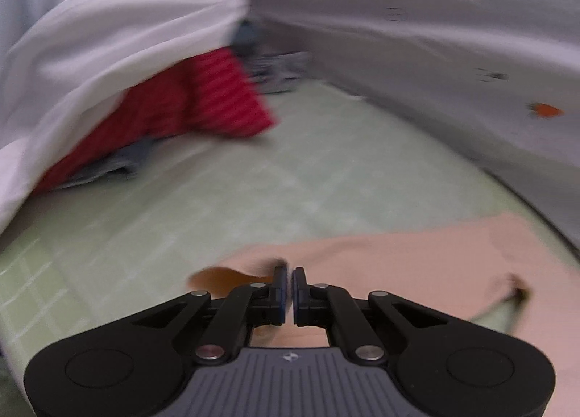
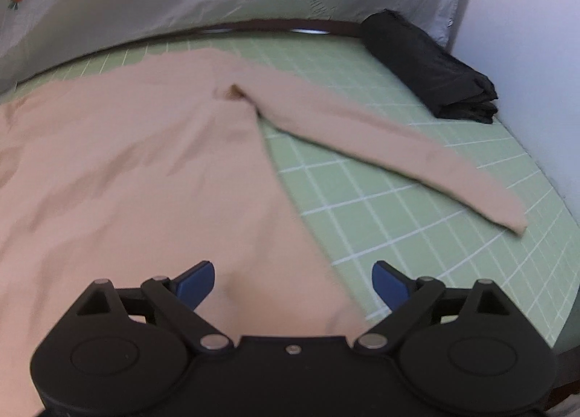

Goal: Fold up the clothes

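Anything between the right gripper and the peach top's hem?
Nothing visible. The right gripper hangs open directly above the peach top; only bare fabric and green grid mat lie below. The folded black garment sits well clear.

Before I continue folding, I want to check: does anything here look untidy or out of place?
Yes. A loose pile of clothes, red striped on top, lies crumpled under a white cloth, unlike the folded black garment.
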